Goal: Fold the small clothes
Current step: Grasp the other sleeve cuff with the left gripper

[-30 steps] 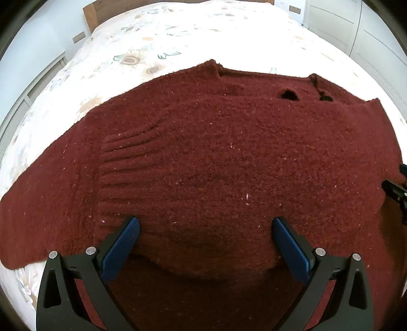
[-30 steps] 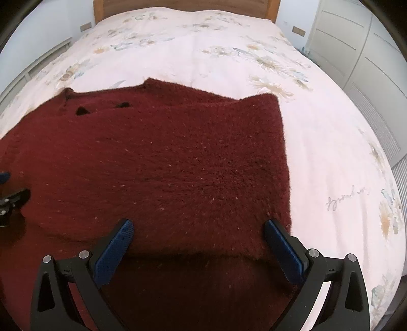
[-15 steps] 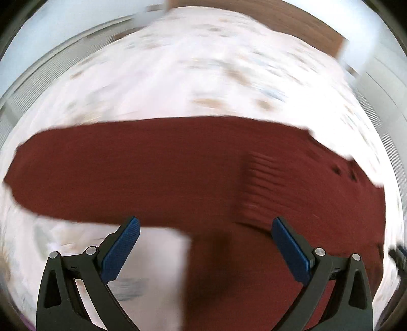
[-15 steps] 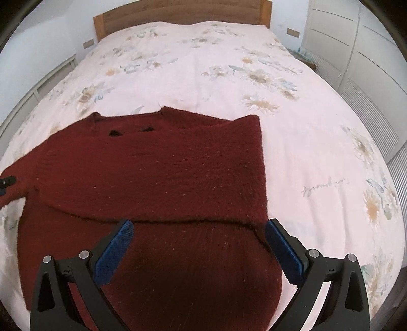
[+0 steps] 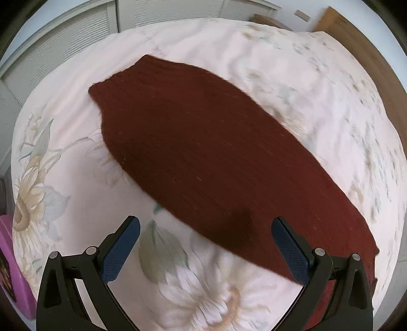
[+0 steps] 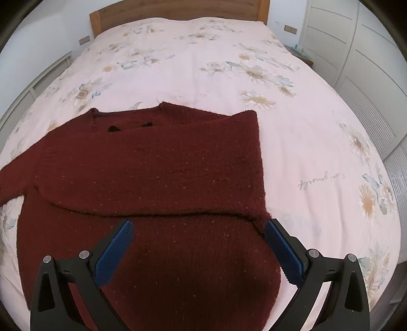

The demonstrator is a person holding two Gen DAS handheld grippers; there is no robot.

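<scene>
A dark red knit sweater (image 6: 157, 178) lies flat on the bed. Its right sleeve is folded across the chest. Its left sleeve (image 5: 203, 157) stretches out straight over the bedspread, cuff at the far end. My left gripper (image 5: 206, 249) is open and empty, hovering above the near part of that sleeve. My right gripper (image 6: 198, 249) is open and empty above the sweater's lower body, near its right edge.
The bed (image 6: 229, 63) has a pink floral cover and a wooden headboard (image 6: 178, 10). White wardrobe doors (image 6: 368, 63) stand at the right. A purple object (image 5: 10, 267) sits at the bed's edge in the left wrist view.
My left gripper has swung left from over the sweater's body to over the outstretched left sleeve. My right gripper has pulled back and up from the folded sleeve. Both stay open.
</scene>
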